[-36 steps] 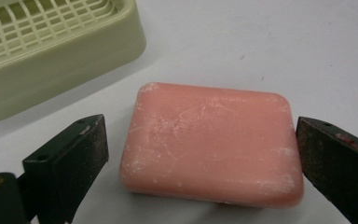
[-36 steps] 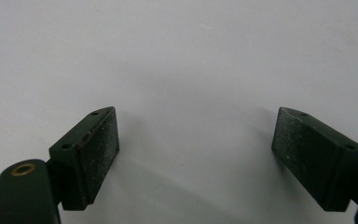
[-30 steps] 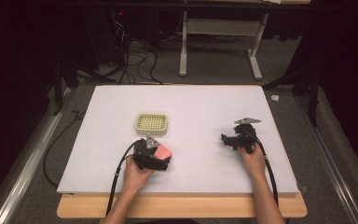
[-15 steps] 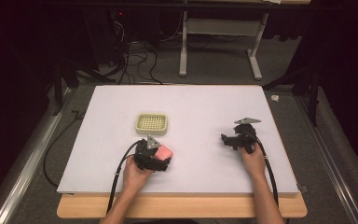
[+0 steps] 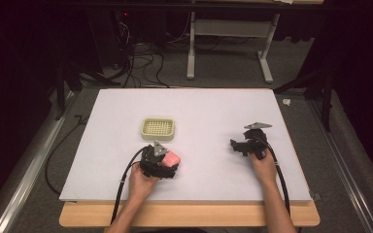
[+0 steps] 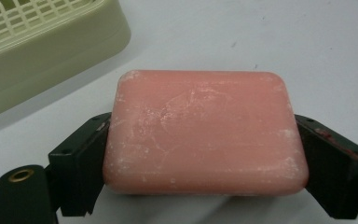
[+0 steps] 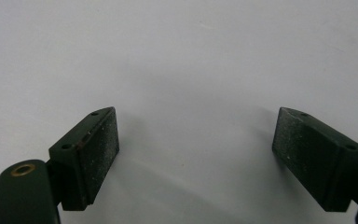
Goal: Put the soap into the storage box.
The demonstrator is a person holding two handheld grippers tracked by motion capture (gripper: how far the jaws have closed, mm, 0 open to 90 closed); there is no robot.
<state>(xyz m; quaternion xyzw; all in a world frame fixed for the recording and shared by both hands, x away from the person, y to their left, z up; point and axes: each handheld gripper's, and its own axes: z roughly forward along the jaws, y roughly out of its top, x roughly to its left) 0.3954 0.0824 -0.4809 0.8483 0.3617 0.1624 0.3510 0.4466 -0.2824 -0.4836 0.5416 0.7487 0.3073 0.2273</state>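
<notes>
Left tool [image 6: 205, 154], its jaws having just been closing, grips a pink soap bar [image 6: 205, 133] lying on the white surface [image 5: 213, 111] just beside the empty soap dish [image 5: 158, 128]. Right tool [image 7: 198, 158] rests agape, empty. Grasp made; lift and placement into the dish likely remain.

The pink rectangular soap bar [image 6: 205, 133] looks matt, waxy and scuffed with white. The pale green plastic grid-topped dish [image 6: 42, 51] has a smooth, slightly glossy finish. The white table sheet [image 5: 213, 111] is matt.

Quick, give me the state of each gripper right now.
Left gripper: jaws have just been closing, now shut on the pink soap, beside the tray.
Right gripper: open, nothing between the jaws.
</notes>
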